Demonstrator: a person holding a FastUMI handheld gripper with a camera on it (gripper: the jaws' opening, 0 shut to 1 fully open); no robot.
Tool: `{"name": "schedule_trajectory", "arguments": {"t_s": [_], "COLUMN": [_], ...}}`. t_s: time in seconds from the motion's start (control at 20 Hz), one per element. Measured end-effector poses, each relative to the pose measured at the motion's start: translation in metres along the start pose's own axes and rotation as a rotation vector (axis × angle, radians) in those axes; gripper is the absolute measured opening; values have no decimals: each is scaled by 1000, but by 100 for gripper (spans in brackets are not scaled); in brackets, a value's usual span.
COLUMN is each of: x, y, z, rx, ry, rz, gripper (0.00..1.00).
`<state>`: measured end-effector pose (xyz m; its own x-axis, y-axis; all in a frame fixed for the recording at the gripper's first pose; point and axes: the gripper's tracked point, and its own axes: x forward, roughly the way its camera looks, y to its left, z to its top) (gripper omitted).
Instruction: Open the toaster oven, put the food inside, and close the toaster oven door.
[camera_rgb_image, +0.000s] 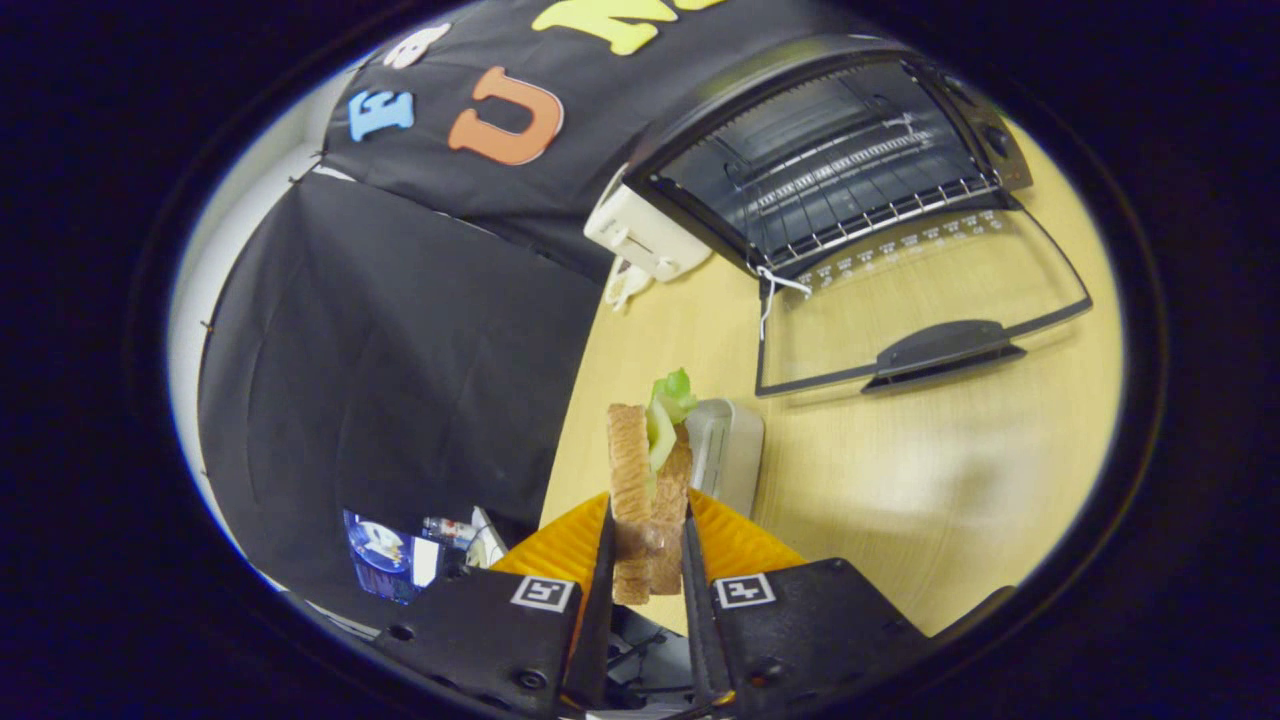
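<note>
Gripper (648, 545): fingers closed down to a narrow gap, both pressing on the sides of a sandwich (650, 480), held up on edge. Each finger carries a square black-and-white fiducial tag on its body; no readable text on them.

Sandwich: two slices of toasted bread, brown and grainy at the crust, with a ruffled green lettuce leaf poking out past the top edge. Its lower end sits between the fingers; the rest stands ahead of them, clear of the table.

Toaster oven (830, 150): beyond the fingers and off to the right, well apart from the sandwich. Dark metal casing, boxy. Door (920, 310) is dropped fully open and lies about flat over the table: clear glass pane in a thin dark frame, with a long dark moulded handle along its far edge. A row of small pale markings runs along the glass near the hinge, too small to read. Wire rack (850, 190) inside, shiny parallel bars. A white string is tied at the door's left hinge corner. Knobs on the right panel, blurred.

Table (900, 480): pale wood-grain laminate, smooth, slight sheen.

White plastic tray (725, 445), ribbed, just behind the sandwich on the table. White boxy appliance (640, 235) left of the oven, against the cloth wall; make cannot be told.
</note>
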<state>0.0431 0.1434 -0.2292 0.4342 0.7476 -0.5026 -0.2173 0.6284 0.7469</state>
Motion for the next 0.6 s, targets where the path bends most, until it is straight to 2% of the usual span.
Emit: {"name": "schedule_trajectory", "arguments": {"t_s": [0.2,0.45,0.6], "x": [-9,-7,-5], "y": [2,-24,-52], "z": [21,48,73], "rx": [-101,-32,-44], "ry": [-131,-235,-332], "rz": [45,39,-15], "gripper": [38,38,38]}}
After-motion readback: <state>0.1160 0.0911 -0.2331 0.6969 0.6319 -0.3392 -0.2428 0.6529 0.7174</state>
